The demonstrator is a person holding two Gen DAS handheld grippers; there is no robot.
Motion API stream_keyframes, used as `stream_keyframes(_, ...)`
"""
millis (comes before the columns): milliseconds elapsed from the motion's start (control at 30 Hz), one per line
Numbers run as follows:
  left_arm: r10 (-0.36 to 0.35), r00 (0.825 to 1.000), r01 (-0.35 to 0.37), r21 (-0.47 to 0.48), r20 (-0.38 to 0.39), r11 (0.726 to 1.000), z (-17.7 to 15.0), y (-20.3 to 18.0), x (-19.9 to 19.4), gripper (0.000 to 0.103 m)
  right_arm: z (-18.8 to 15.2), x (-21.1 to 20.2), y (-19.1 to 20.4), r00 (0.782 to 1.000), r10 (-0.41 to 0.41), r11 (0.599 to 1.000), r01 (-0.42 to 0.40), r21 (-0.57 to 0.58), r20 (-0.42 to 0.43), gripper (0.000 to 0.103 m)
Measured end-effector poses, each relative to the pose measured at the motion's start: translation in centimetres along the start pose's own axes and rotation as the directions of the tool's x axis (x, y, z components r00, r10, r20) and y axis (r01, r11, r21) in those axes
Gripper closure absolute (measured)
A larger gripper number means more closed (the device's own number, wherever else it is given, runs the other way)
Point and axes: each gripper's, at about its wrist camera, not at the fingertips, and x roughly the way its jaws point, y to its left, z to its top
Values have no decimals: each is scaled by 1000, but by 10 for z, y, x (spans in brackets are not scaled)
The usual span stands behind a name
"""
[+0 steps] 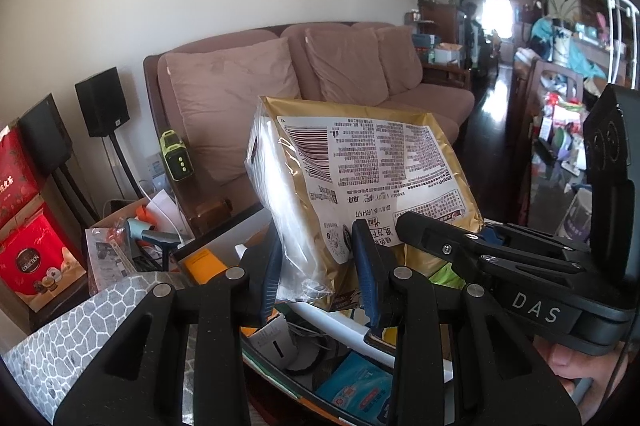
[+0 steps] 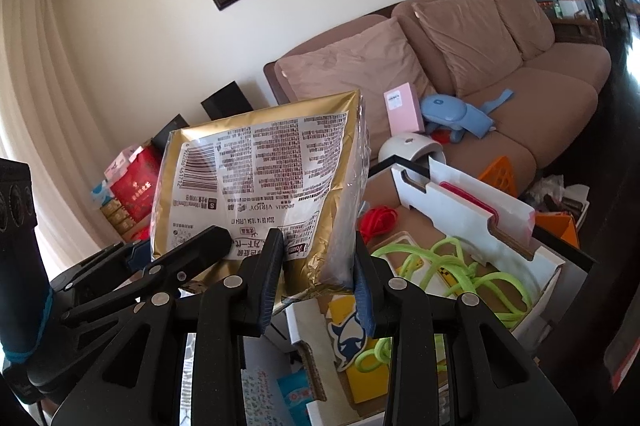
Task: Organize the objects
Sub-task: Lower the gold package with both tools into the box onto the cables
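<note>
While both the left tool [image 1: 320, 266] and right tool [image 2: 316, 266] clamp the gold tissue pack [image 1: 360, 178] above the cluttered white box [image 2: 548, 266], keep grips even, judging placement pending.

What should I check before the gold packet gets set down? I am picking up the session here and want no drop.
1. Left gripper fingers clamp the gold foil packet with the white printed label: ok.
2. Right gripper fingers clamp the same packet's lower corner: ok.
3. Packet clear of the clutter below: ok, held in the air.
4. Packet intact: cannot tell, clear side film is crinkled.
5. Free spot in the white cardboard box: not ok, the neon green cord fills it.
</note>
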Motion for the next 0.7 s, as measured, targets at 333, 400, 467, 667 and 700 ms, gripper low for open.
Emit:
stream_keyframes(333,-18,1000,18,18,-18,1000,3,-7,11,72,2,3,-10,1000,-25,999,25,35,-11,70)
stream_keyframes(400,-23,999,24,17,-23,1000,3,-7,12,72,3,3,-12,1000,-28,999,29,40,-13,70)
stream_keyframes(467,-30,999,31,15,-30,999,3,-7,15,72,3,4,-14,999,-34,998,34,47,-16,70)
stream_keyframes(667,-55,997,55,-6,-51,998,3,-5,24,72,3,7,-19,998,-53,996,55,66,-29,70)
stream_keyframes(700,-57,997,57,-7,-53,998,3,-5,26,72,4,7,-20,998,-55,996,57,68,-30,70)
